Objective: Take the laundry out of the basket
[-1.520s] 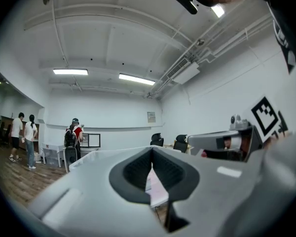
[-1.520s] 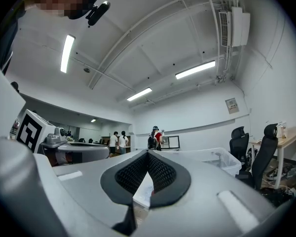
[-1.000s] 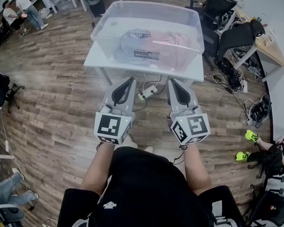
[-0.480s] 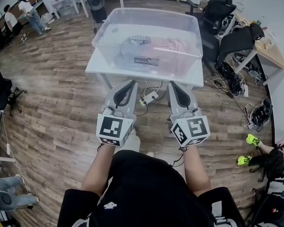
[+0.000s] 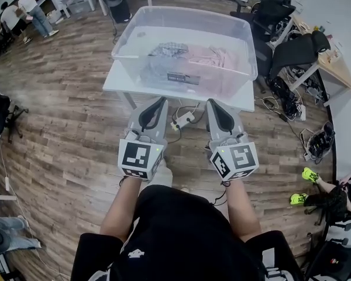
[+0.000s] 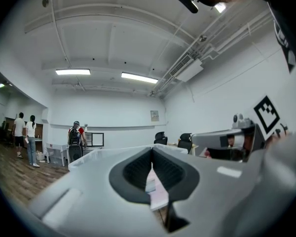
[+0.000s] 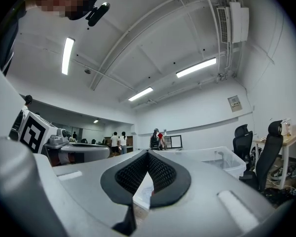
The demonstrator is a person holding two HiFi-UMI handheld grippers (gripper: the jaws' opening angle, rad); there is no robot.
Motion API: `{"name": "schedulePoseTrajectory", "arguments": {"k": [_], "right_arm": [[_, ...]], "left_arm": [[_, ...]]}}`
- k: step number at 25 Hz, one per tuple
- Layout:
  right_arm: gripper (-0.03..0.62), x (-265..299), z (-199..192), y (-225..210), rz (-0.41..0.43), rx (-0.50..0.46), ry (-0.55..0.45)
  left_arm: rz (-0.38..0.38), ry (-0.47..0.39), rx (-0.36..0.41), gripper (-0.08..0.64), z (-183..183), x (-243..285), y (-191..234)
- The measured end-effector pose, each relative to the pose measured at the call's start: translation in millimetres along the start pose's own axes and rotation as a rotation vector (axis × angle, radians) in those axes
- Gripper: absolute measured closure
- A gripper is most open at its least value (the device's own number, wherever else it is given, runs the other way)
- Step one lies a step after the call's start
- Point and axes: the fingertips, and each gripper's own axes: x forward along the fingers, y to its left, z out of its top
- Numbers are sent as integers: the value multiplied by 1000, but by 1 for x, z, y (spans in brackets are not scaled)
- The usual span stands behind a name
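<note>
Translucent plastic forms the basket [image 5: 234,85], which stands on the white table [image 5: 120,84] and holds all of the laundry: a grey checked garment [image 5: 167,50] toward its left side and a pink garment [image 5: 213,56] toward its right side. Compared with a second ago, the basket fills slightly more of the head view and its near wall lies closer to your gripper tips, so you have closed in on it. The laundry lies as it did. Treat this as the approach step; nothing has been taken out yet. Your left gripper [image 5: 161,100] and right gripper [image 5: 210,102] sit side by side in front of the basket's near wall, just short of it, each pointing level toward the basket, with the marker cubes facing up and your forearms extended from the torso. In the left gripper view, the left gripper [image 6: 151,154] has its jaws fully together with nothing between the pads, and the basket rim [image 6: 79,159] shows beyond them. In the right gripper view, the right gripper [image 7: 148,157] is likewise closed and empty, with the basket [image 7: 222,159] ahead. You will probably need to lift both tools above the basket rim and part the jaws before reaching for a garment.
</note>
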Motion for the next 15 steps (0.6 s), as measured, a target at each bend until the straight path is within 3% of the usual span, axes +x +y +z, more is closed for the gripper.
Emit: {"name": "schedulePoseTrajectory", "arguments": {"k": [15], "right_arm": [[594,111,-3,-23,17,-5,16]], "left_arm": [[11,21,1,551,-17,81,80]]}}
